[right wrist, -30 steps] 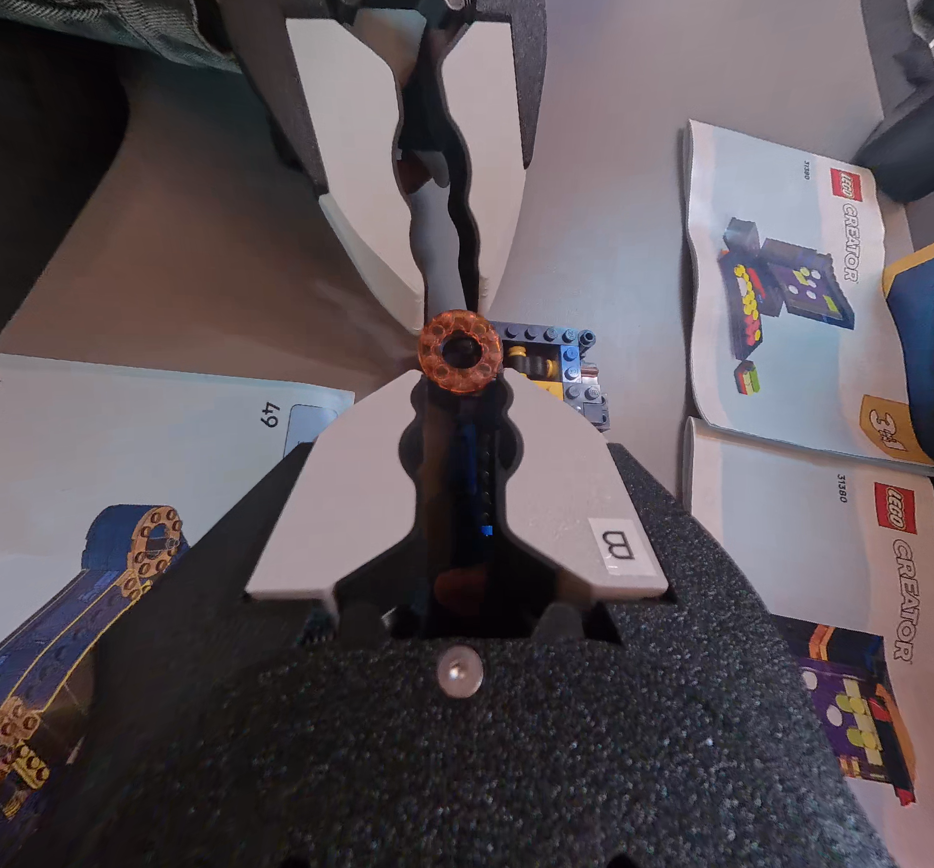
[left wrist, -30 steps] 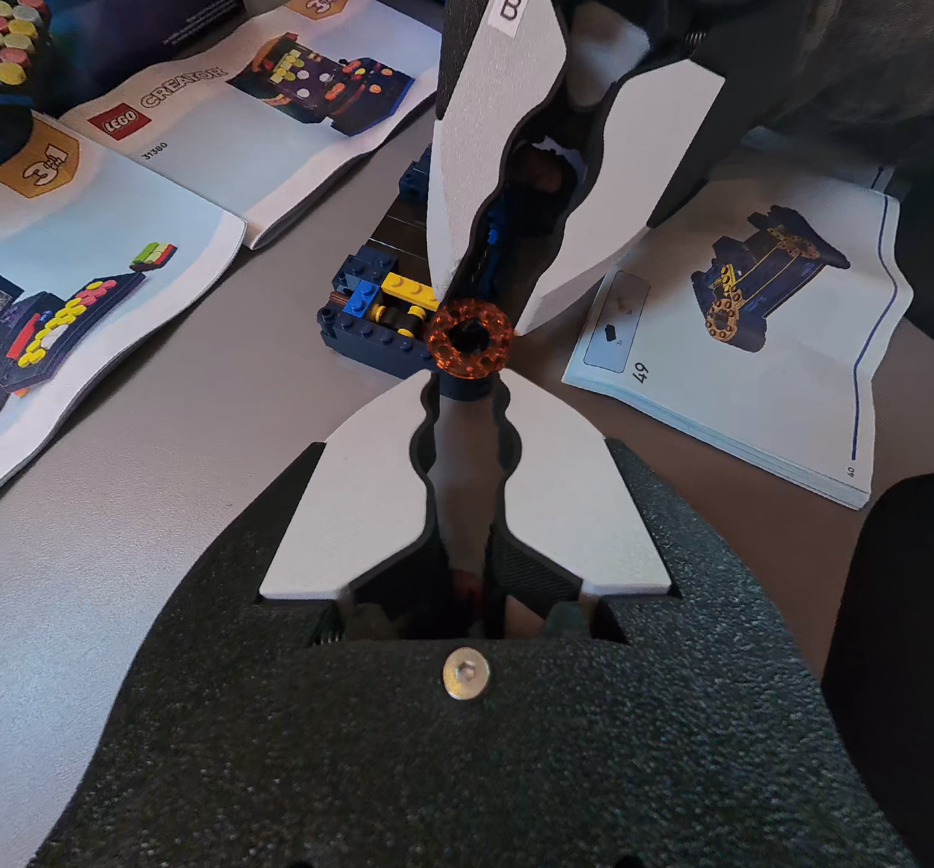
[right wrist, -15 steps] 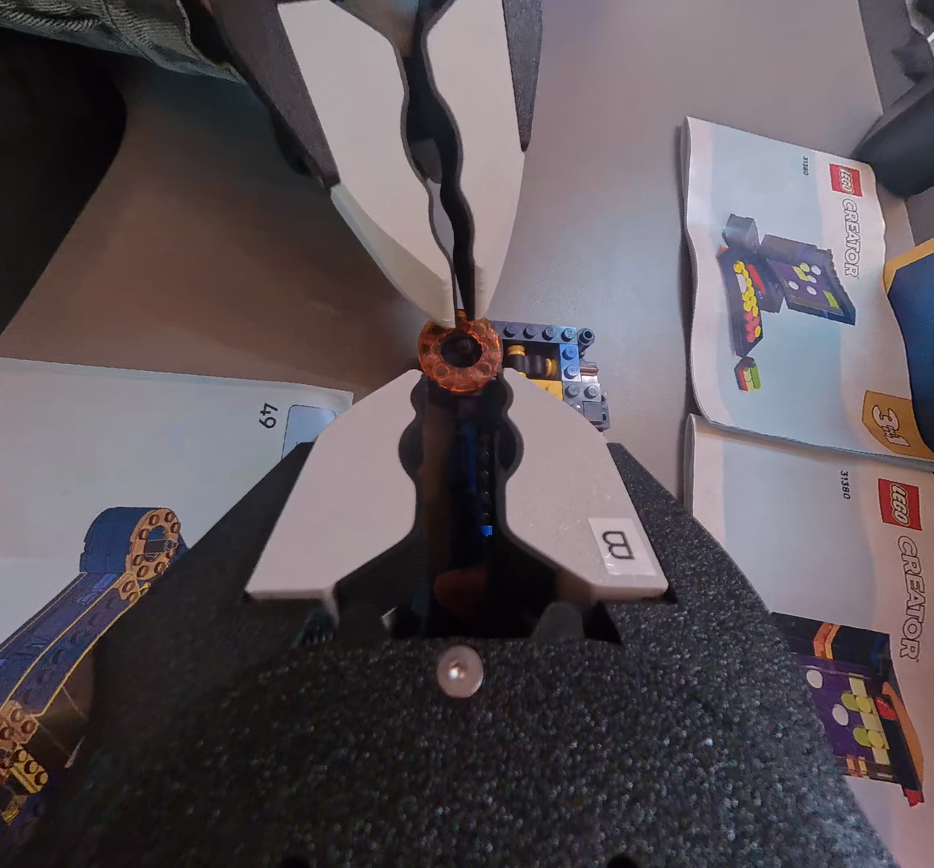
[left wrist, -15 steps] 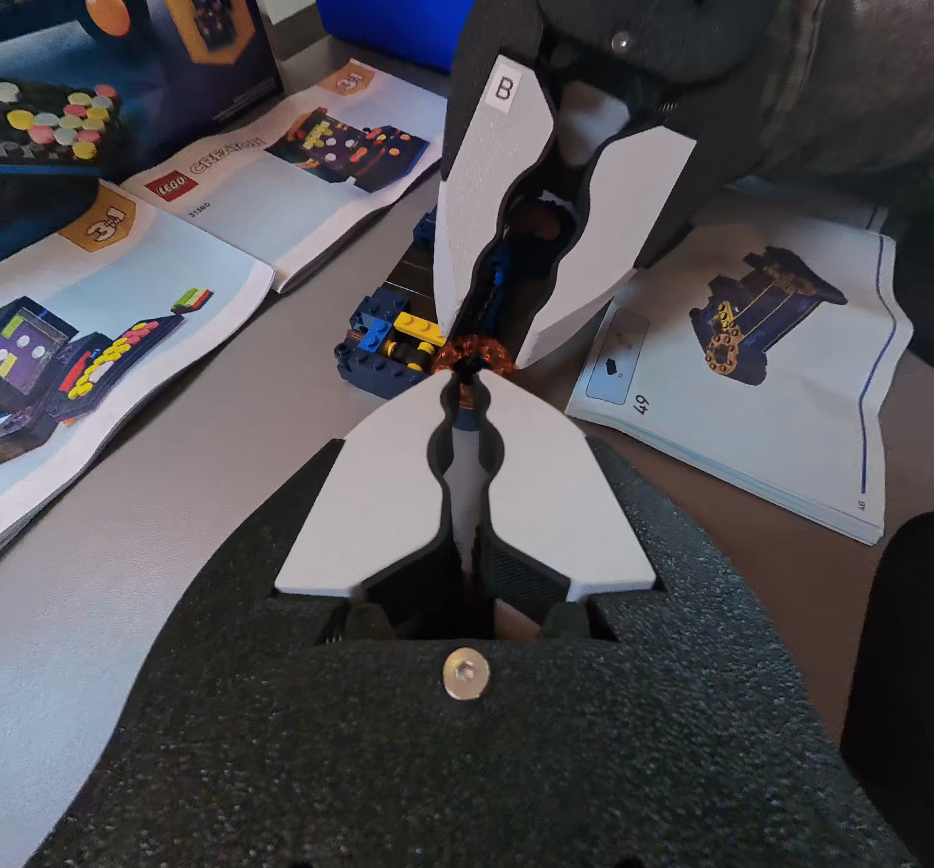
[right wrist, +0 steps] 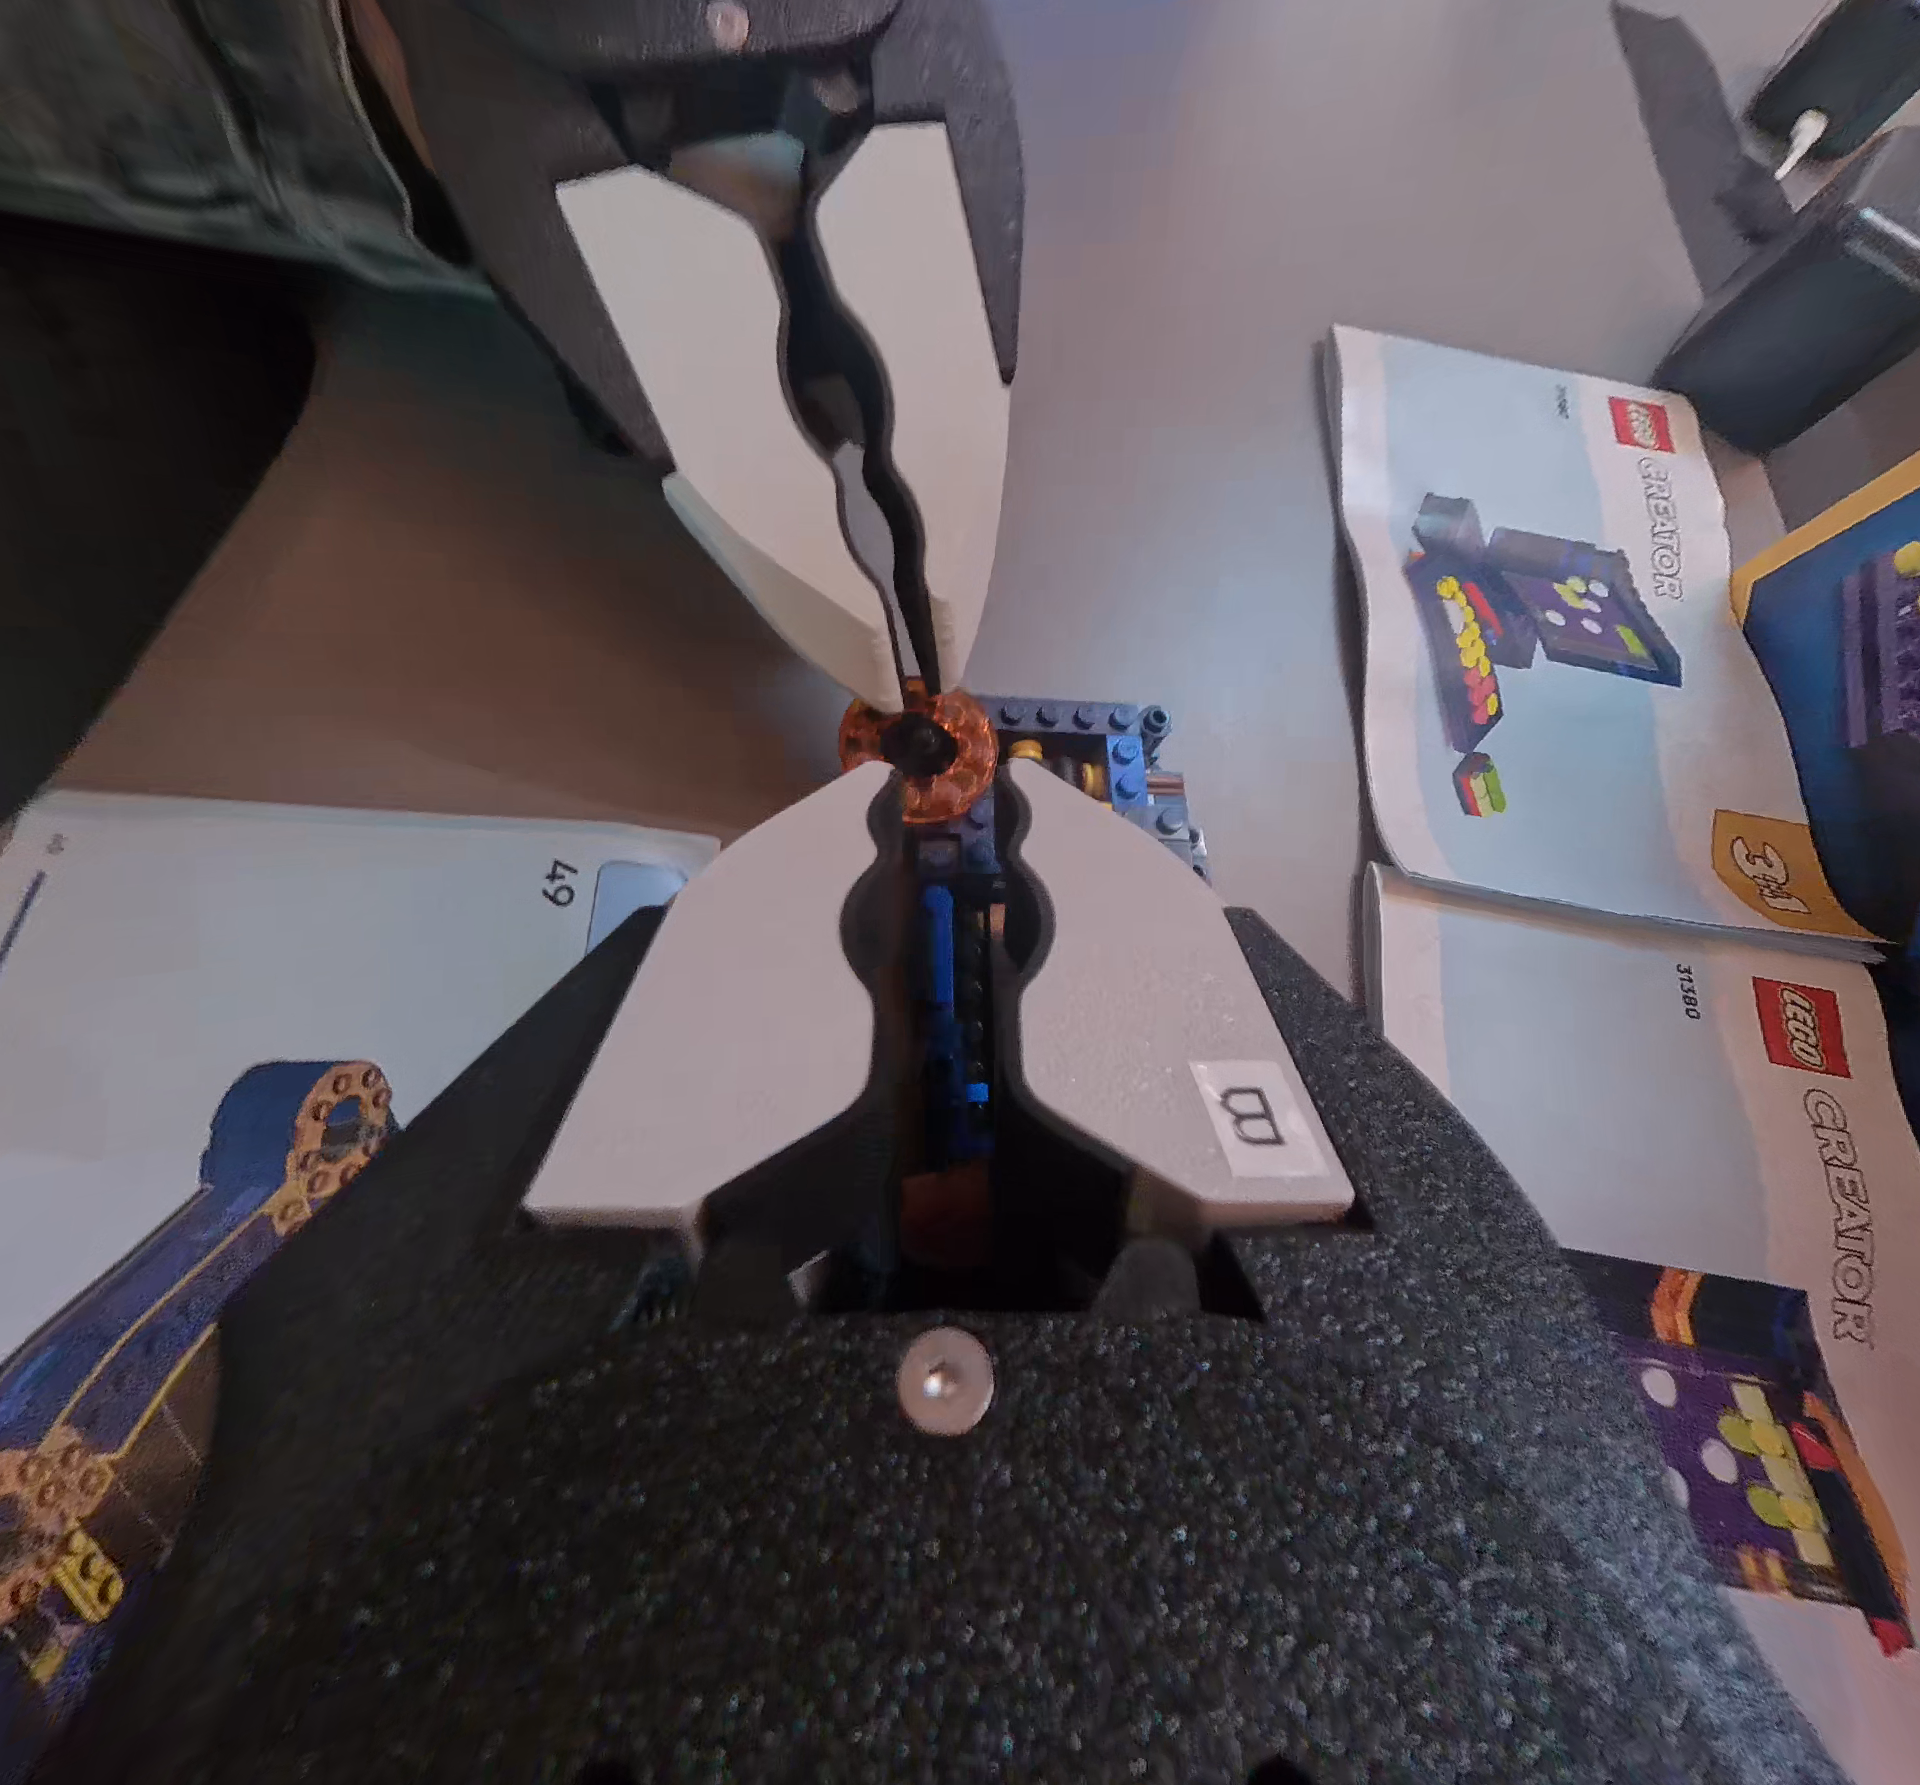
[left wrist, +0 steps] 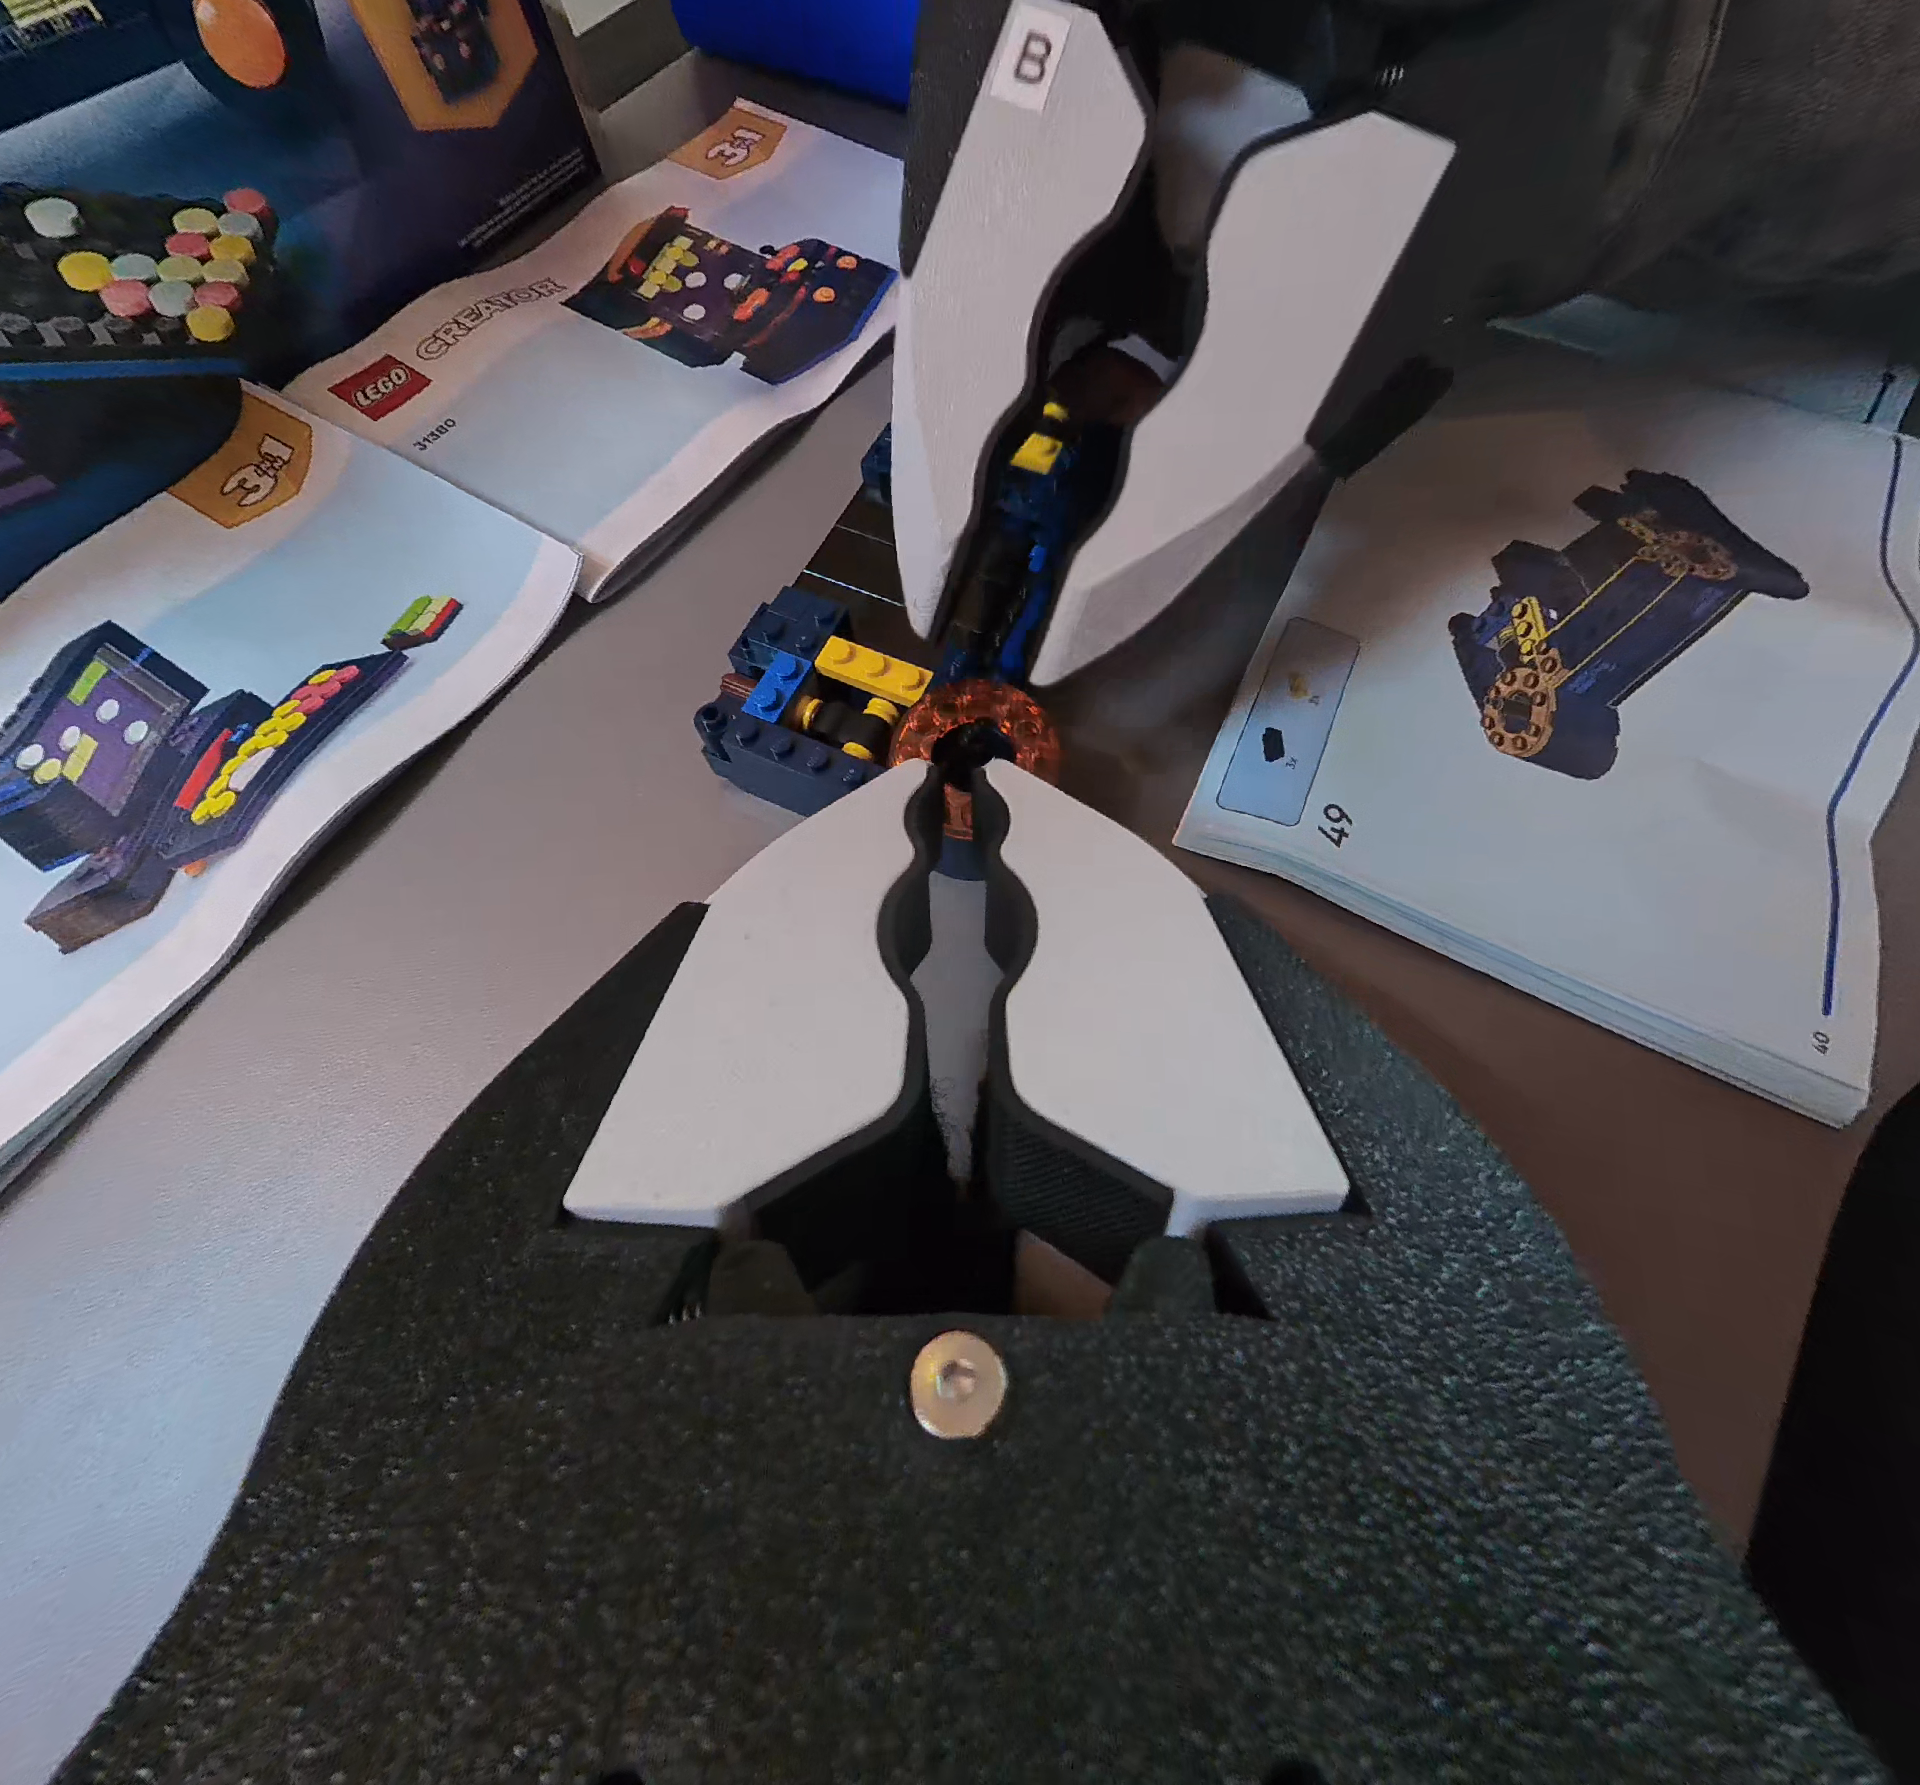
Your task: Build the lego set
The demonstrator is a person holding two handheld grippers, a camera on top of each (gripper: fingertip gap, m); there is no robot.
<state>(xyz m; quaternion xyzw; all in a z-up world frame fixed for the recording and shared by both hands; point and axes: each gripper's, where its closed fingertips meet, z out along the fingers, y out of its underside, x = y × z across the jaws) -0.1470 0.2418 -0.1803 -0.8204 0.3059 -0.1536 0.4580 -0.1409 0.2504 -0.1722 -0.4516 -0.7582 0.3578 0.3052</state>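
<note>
Here the two tools meet tip to tip over the desk (left wrist: 416,956). The left tool (left wrist: 958,779) is all but closed, its tips pinching the near rim of an orange see-through disc (left wrist: 1023,722) with a black pin in its hole. The disc sits at the end of a dark blue brick build (left wrist: 790,748), the end nearest the left tool. The build's long axis runs away from that tool and back between the fingers of the right tool (right wrist: 940,777), which is narrowed around the build and seems to clamp it.

Two closed booklets (left wrist: 582,405) to the left tool's left carry a red logo, a printed title and a number. An open booklet (left wrist: 1558,800) on the other side shows a page number beside a drawing of a like build. A dark box (left wrist: 416,21) stands behind. A white sticker (left wrist: 1031,52) with one letter is on a right-tool finger.
</note>
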